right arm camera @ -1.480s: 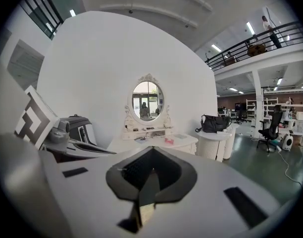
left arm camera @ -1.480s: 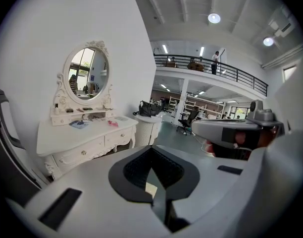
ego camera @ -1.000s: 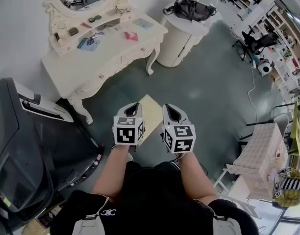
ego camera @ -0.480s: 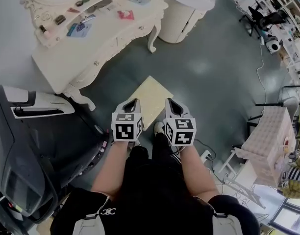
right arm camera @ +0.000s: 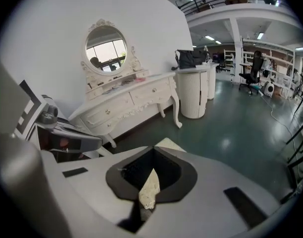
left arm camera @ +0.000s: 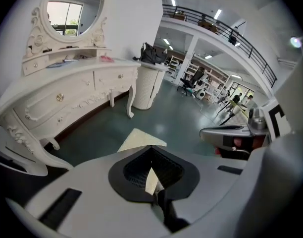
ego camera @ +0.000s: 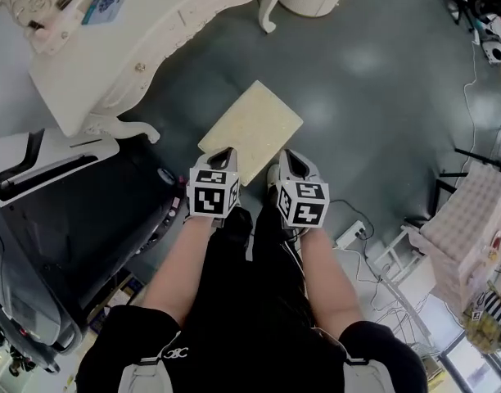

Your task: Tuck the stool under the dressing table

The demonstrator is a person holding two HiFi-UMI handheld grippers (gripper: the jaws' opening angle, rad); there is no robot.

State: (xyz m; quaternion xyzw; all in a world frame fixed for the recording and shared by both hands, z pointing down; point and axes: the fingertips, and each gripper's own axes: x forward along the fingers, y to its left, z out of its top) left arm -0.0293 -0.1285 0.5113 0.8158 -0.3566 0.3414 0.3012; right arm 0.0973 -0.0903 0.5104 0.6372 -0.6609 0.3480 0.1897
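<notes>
Looking steeply down from the head view, a person in a black top holds two grey two-jaw grippers side by side at the middle of the frame; each carries one cube with black-and-white square markers. The left gripper (ego camera: 223,154) has its jaws closed together on nothing, and its own view shows the tips meeting with only a pale sliver of stool seen through the dark opening; the right gripper (ego camera: 288,157) is likewise closed and empty. A small white emblem sits on the black top at lower left of the frame, too small to read.

One stool with a pale yellow rectangular cushioned top (ego camera: 252,129) stands on the dark grey-green floor (ego camera: 373,97) at the centre, just beyond the gripper tips; it lies out in the open, lower right of the table and not under it. One cream-white ornate dressing table with curved legs (ego camera: 152,39) fills the upper left; two round drawer knobs show on its front, and small items lie on its top, too small to name. In the left gripper view, one oval mirror in a carved white frame (left arm camera: 72,9) rises above it; beside it stands one white ribbed round cabinet (left arm camera: 146,86) with one black bag (left arm camera: 152,53) on top. A large black treadmill (ego camera: 70,219) occupies the left edge; one white power strip (ego camera: 349,236) lies on the floor at right.
</notes>
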